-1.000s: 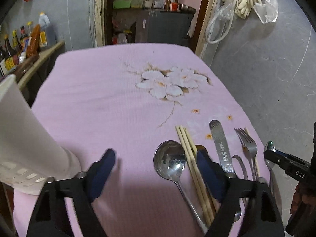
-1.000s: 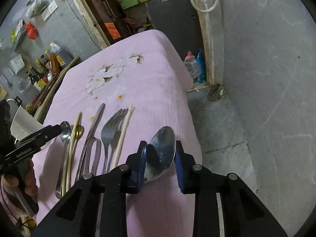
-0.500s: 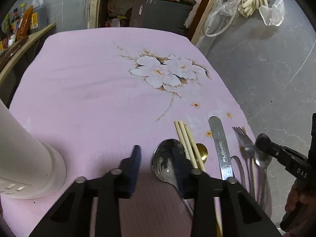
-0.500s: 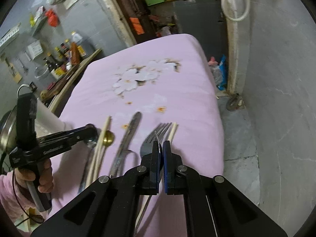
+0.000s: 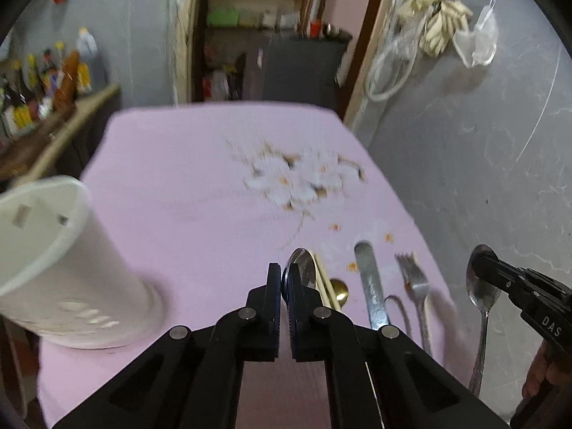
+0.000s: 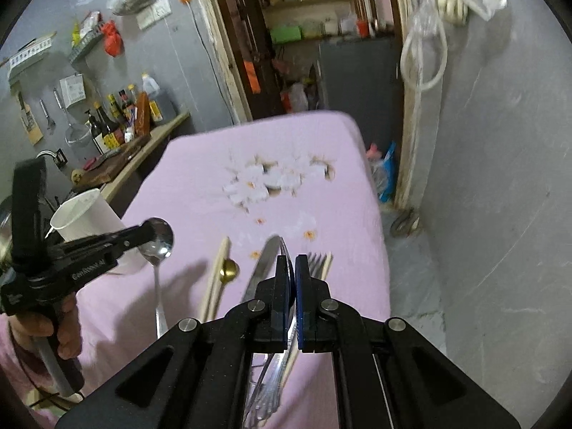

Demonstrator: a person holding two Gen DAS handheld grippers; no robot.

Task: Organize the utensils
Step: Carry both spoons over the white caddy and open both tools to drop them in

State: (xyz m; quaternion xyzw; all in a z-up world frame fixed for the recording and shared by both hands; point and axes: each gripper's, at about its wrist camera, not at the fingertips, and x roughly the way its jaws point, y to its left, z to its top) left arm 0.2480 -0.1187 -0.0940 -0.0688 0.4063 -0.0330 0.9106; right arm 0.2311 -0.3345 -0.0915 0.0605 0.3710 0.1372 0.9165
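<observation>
My left gripper [image 5: 284,275] is shut on the bowl of a large steel spoon [image 5: 304,268]. In the right wrist view that spoon [image 6: 159,245] hangs handle-down from the left gripper [image 6: 148,232], above the pink cloth. My right gripper [image 6: 290,268] is shut on a smaller spoon [image 6: 284,246], seen edge-on with its handle trailing under the fingers. In the left wrist view this spoon [image 5: 484,295] dangles from the right gripper [image 5: 479,268] past the table's right edge. A white slotted utensil holder [image 5: 53,268] stands at the left.
On the pink flowered cloth [image 5: 196,196] lie chopsticks [image 5: 325,282], a gold spoon [image 5: 339,289], a knife [image 5: 371,286] and a fork [image 5: 416,279]. A counter with bottles [image 6: 118,118] runs along the left wall. Grey floor lies to the right of the table.
Both grippers closed on their spoons and rose, lifting them off the cloth. The left jaws, wide open a second ago, now pinch the large spoon's bowl.
</observation>
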